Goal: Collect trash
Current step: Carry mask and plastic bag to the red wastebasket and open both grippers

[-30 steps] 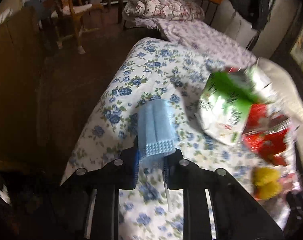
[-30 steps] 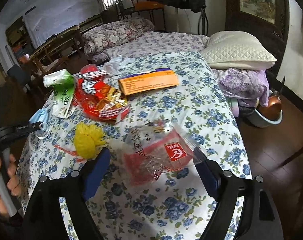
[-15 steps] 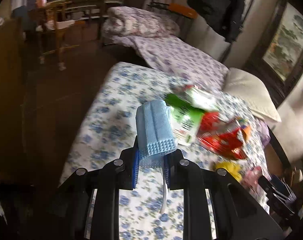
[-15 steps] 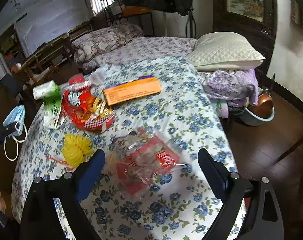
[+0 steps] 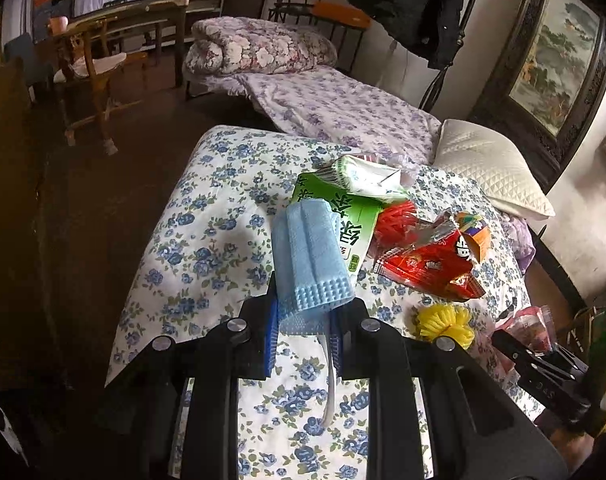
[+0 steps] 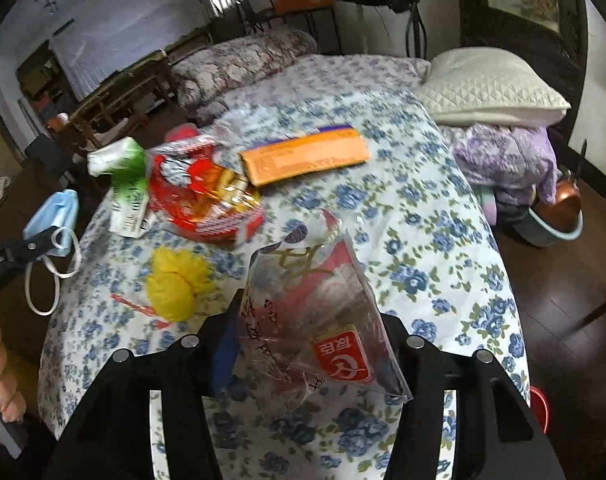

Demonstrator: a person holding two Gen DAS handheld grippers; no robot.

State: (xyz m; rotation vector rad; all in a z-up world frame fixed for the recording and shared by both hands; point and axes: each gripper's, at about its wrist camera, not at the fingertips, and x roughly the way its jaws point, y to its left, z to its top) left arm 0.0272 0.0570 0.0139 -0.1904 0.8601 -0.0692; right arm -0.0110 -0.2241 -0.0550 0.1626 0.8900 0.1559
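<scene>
Left gripper (image 5: pixel 303 336) is being pitched down over the bed's (image 5: pixel 207 216) left edge, jaws pinching one blue mask (image 5: pixel 309 256). Right gripper (image 6: pixel 307 340) jaws are being closed around one clear wrapper (image 6: pixel 323 316), near edge.

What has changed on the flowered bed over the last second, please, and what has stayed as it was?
The right tongs, wide open around the clear red-labelled bag a second ago, are closing on it, and the bag has tipped up off the bedspread. The left tongs have drawn the blue face mask up and back. The left grip is unchanged; the yellow pom-pom, red wrapper and orange box lie where they were.
</scene>
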